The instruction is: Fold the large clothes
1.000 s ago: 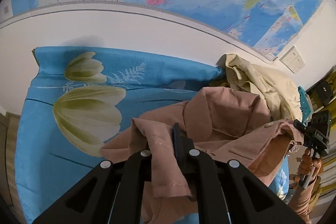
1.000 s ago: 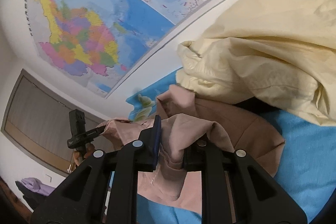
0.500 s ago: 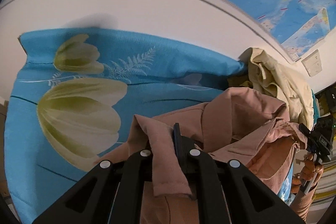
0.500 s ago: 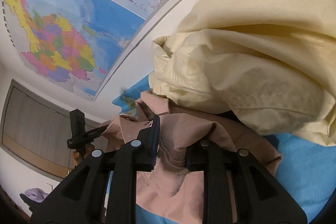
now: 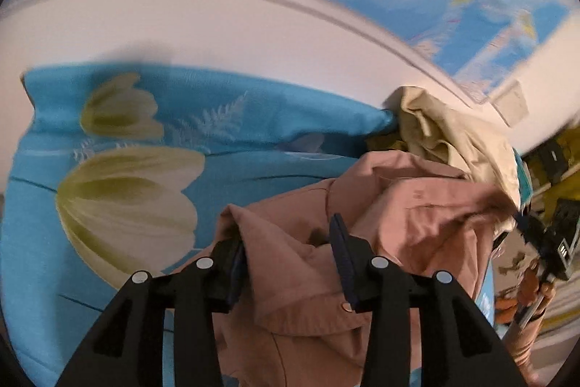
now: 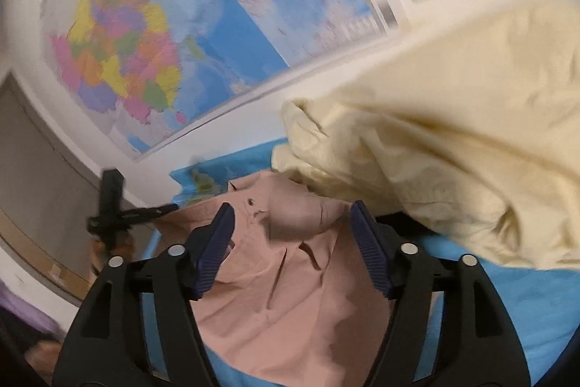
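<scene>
A dusty-pink shirt (image 5: 398, 205) lies crumpled on the blue flowered bed sheet (image 5: 253, 118). My left gripper (image 5: 286, 242) is open, its jaws apart with a fold of the shirt lying loose between them. My right gripper (image 6: 290, 227) is also open, jaws wide apart over the pink shirt (image 6: 290, 296), which rests flat on the sheet (image 6: 507, 307). The right gripper also shows at the far right of the left wrist view (image 5: 543, 238).
A cream garment (image 6: 453, 133) is heaped against the wall just right of the pink shirt; it also shows in the left wrist view (image 5: 453, 133). A wall map (image 6: 163, 42) hangs behind the bed. The sheet's left part carries large tulip prints (image 5: 127, 198).
Both grippers have opened and let go of the pink shirt, which has dropped onto the sheet. Both views are blurred by motion.
</scene>
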Demonstrator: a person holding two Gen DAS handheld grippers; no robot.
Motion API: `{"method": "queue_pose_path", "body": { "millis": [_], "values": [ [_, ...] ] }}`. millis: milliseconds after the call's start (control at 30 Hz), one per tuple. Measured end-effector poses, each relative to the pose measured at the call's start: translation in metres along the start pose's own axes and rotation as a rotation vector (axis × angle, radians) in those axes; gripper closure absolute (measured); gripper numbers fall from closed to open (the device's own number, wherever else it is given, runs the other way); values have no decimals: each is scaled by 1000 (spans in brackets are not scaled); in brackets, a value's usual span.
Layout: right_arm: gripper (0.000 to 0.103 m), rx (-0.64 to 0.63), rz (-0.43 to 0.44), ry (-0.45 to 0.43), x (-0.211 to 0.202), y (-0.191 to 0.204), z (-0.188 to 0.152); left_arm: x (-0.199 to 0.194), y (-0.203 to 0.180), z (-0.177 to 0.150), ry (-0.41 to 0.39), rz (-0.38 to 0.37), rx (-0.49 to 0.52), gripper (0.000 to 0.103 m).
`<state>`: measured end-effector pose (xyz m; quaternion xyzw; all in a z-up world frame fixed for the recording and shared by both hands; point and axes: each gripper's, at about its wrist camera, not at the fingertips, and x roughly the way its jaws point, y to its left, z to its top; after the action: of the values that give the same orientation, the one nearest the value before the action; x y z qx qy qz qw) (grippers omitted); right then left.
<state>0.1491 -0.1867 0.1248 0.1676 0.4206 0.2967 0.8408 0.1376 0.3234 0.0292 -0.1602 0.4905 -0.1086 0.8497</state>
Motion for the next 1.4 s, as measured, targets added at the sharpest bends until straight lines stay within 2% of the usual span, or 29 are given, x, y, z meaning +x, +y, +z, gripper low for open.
{"method": "queue_pose_path", "body": {
  "millis": [133, 233, 333, 400, 467, 500, 533, 567, 600, 700, 833, 900, 933, 967, 1067, 1133, 1167, 1200, 1233, 1267, 1333, 1400],
  "values": [
    [35, -275, -83, 12, 8, 49, -18, -28, -16, -15, -101, 32, 100, 49],
    [31, -469, -130, 74, 42, 80, -34, -36, -26, -25, -148, 51, 167, 47],
    [29, -639, -198, 145, 84, 96, -49, -36, -43, -40, -160, 47, 274, 46],
    [26, -699, -205, 211, 109, 98, -58, -35, -55, -50, -161, 38, 349, 46],
    [25, -771, -248, 248, 131, 97, -68, -29, -63, -58, -150, 23, 400, 40],
    [29, -787, -262, 263, 137, 97, -70, -24, -66, -61, -136, 19, 420, 40],
    [48, -795, -282, 287, 146, 92, -72, -19, -69, -63, -123, 21, 439, 39],
    [62, -785, -291, 297, 150, 89, -71, -10, -72, -66, -104, 36, 465, 39],
    [94, -740, -269, 328, 154, 82, -67, -2, -76, -69, -91, 58, 485, 39],
    [99, -682, -249, 299, 148, 74, -56, 20, -83, -73, -50, 97, 543, 39],
    [99, -640, -206, 182, 115, 77, -33, 39, -85, -64, -31, 100, 539, 42],
    [99, -641, -203, 103, 99, 83, -21, 45, -86, -52, -52, 124, 530, 62],
    [99, -634, -220, 57, 92, 88, -17, 47, -86, -46, -64, 125, 520, 79],
    [99, -626, -237, 24, 89, 88, -13, 47, -87, -40, -77, 123, 509, 82],
    [99, -585, -247, 60, 106, 76, -8, 51, -91, -20, -124, 207, 469, 83],
    [94, -595, -274, 120, 126, 65, -16, 62, -88, -11, -91, 225, 432, 82],
    [93, -598, -299, 129, 135, 64, -18, 72, -88, -9, -59, 238, 433, 77],
    [89, -587, -298, 134, 137, 58, -20, 83, -87, -10, -31, 277, 440, 73],
    [80, -568, -280, 139, 134, 56, -21, 91, -86, -10, -13, 306, 438, 66],
    [75, -542, -260, 138, 128, 52, -20, 99, -83, -12, 8, 314, 434, 66],
    [61, -531, -243, 81, 103, 51, -23, 102, -78, -13, 15, 304, 416, 66],
    [54, -542, -268, 12, 72, 49, -27, 98, -74, -10, 4, 279, 395, 66]
  ]
}}
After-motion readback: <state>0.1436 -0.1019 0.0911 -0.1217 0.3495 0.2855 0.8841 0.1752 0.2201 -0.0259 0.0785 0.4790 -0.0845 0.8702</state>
